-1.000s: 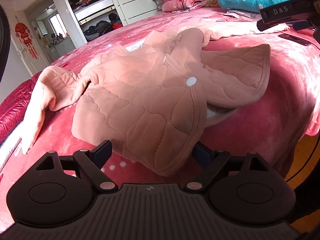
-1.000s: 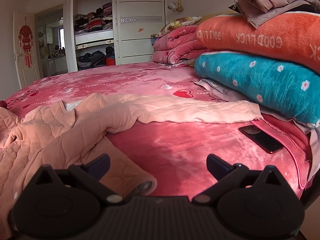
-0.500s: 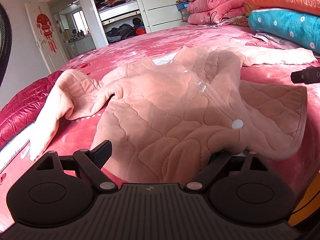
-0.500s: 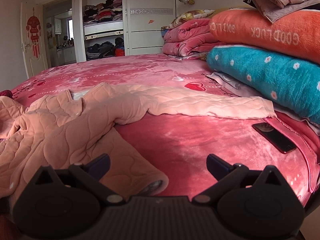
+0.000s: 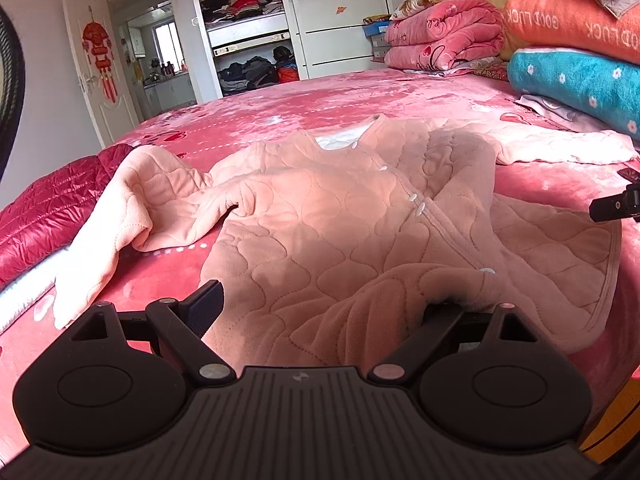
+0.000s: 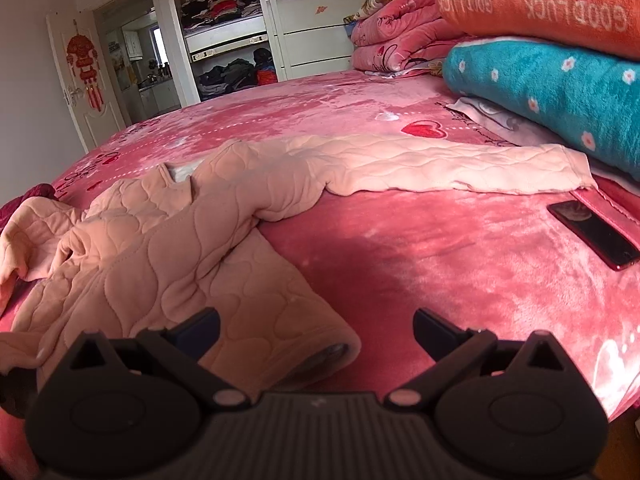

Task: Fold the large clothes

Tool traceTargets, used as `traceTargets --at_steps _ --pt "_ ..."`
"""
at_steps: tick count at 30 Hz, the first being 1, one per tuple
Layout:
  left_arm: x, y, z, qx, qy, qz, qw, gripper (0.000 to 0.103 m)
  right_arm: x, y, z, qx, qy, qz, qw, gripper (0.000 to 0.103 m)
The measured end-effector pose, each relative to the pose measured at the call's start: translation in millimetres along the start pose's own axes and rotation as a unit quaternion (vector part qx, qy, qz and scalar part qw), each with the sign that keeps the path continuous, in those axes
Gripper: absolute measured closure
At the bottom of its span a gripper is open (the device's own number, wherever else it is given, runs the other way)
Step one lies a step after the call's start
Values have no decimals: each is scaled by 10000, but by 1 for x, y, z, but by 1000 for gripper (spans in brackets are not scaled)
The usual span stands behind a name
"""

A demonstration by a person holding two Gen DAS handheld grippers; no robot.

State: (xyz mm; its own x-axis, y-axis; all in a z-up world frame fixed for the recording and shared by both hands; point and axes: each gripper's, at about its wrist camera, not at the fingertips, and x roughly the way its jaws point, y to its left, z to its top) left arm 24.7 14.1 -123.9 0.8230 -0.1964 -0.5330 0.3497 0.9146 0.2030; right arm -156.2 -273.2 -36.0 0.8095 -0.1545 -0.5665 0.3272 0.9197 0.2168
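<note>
The left gripper (image 5: 320, 308) has advanced, wide-open, over the jacket (image 5: 340, 232) hem.

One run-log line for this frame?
stage: fold start | left tool: open, hem between fingers | right tool: open, free | quilted pink jacket: spread, unfolded

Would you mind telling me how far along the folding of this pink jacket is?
Barely begun. Done: the jacket lies buttoned on the bed, one sleeve stretched out flat. In hand: the left gripper sits open at the bunched hem; the right gripper hovers open near the other hem corner. Left: every fold, and the crumpled sleeve.
</note>
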Motion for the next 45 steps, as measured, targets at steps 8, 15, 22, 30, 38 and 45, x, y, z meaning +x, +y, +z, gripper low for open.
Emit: traceTargets --at_steps 8,15,22,30,38,45 --pt "10 3 5 -244 67 -117 9996 0 37 -13 2 572 305 54 9979 1" --pt "3 -3 3 -141 8 -277 9995 13 62 6 1 264 462 491 9974 47" --pt "-11 -4 7 -93 -135 -520 9985 63 42 26 4 -134 393 728 9965 95" --pt "-43 21 24 -592 -374 -747 9947 78 -45 34 10 -54 -297 830 9961 97" --pt "-81 -4 13 -46 -238 -1318 9910 78 -121 21 -11 -256 -432 419 9979 97" --pt "-68 -12 -7 412 311 -1218 9912 58 -90 17 -29 -237 456 -130 9986 77"
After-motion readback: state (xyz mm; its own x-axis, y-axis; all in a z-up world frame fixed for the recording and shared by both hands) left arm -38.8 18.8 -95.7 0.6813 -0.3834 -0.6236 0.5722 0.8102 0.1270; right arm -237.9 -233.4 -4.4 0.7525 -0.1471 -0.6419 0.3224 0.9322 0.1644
